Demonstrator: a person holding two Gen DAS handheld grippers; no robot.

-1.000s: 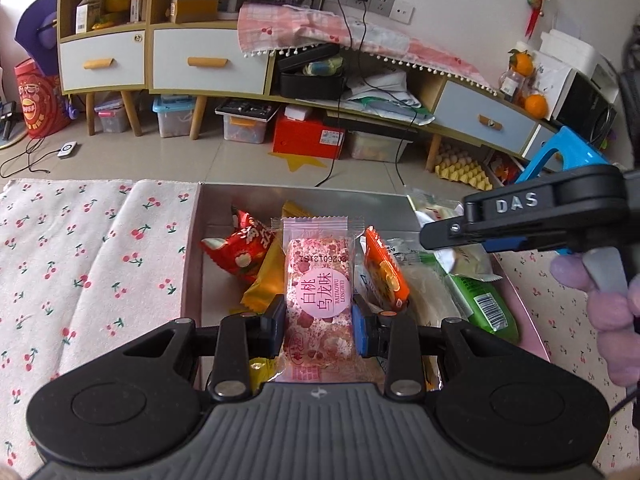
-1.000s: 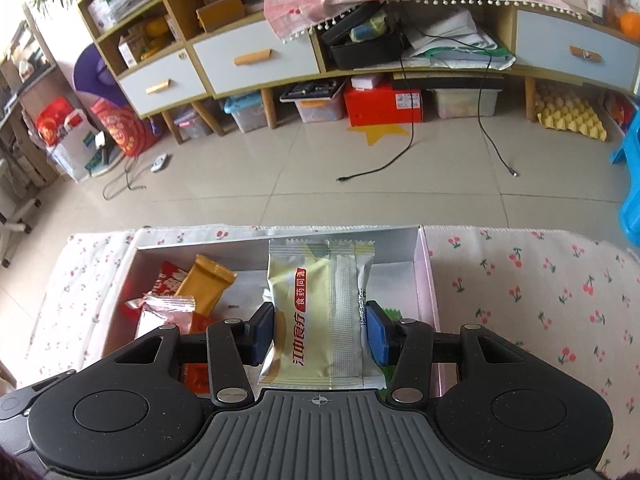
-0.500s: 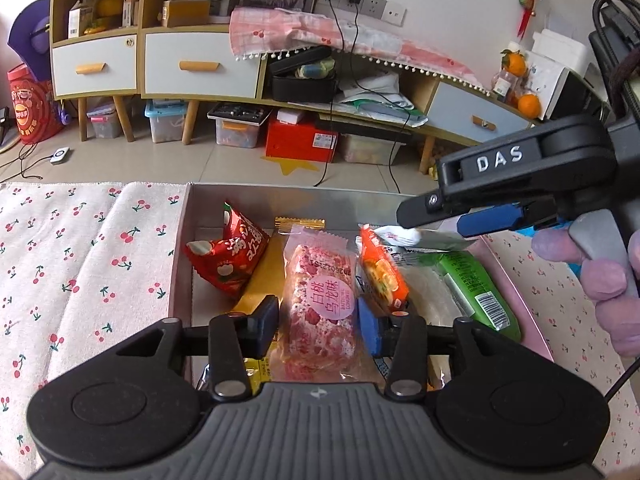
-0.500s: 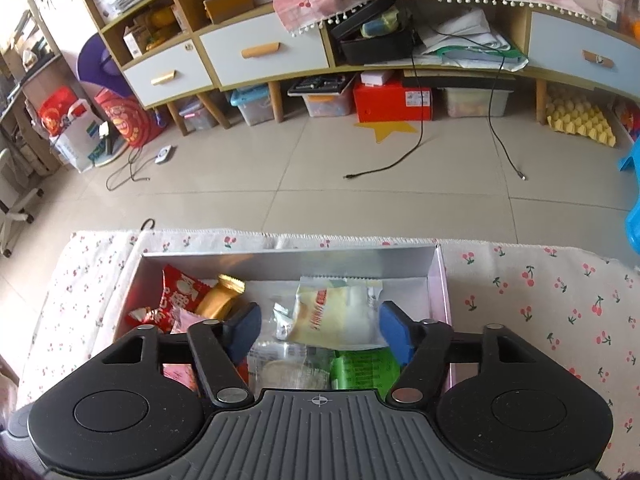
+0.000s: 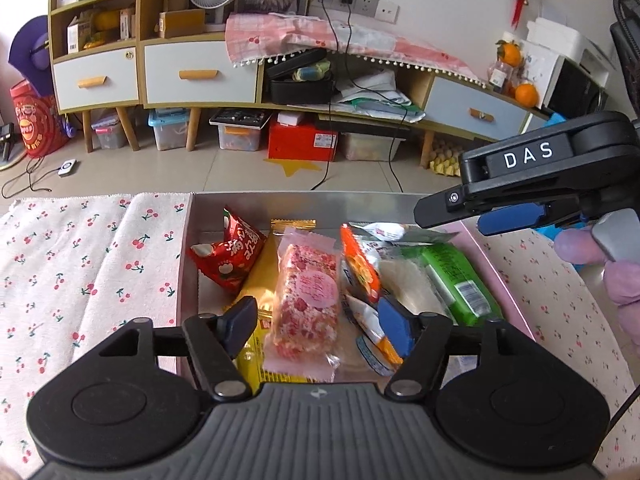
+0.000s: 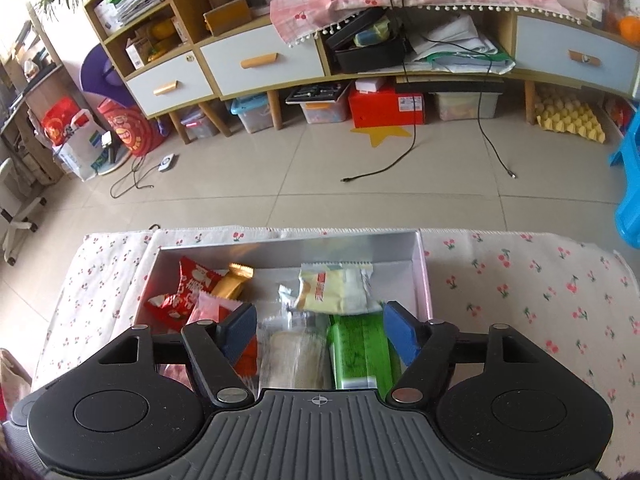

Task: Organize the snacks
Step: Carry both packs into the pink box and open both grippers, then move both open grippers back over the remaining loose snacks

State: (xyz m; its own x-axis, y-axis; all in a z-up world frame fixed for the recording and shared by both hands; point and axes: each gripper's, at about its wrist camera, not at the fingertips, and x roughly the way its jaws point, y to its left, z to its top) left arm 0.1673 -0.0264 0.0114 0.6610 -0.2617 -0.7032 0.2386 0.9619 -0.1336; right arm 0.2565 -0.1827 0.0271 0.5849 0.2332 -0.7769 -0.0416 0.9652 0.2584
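Both grippers have just let go: the left gripper (image 5: 316,320), jaws opening, has dropped the pink snack bar (image 5: 306,300) into the box (image 5: 320,206), and the right gripper (image 6: 318,330), jaws opening and empty, has left the pale yellow packet (image 6: 336,290) toward its far right.

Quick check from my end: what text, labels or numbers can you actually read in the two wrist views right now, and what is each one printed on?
"DAS": white letters on the black arm of the right tongs, seen from the left wrist view.
Red snack packet: white Chinese characters, not legible.
Pink snack bar: round label, print too blurred.
Green packet: barcode only, digits too small.
Pale yellow packet: red label, unreadable.
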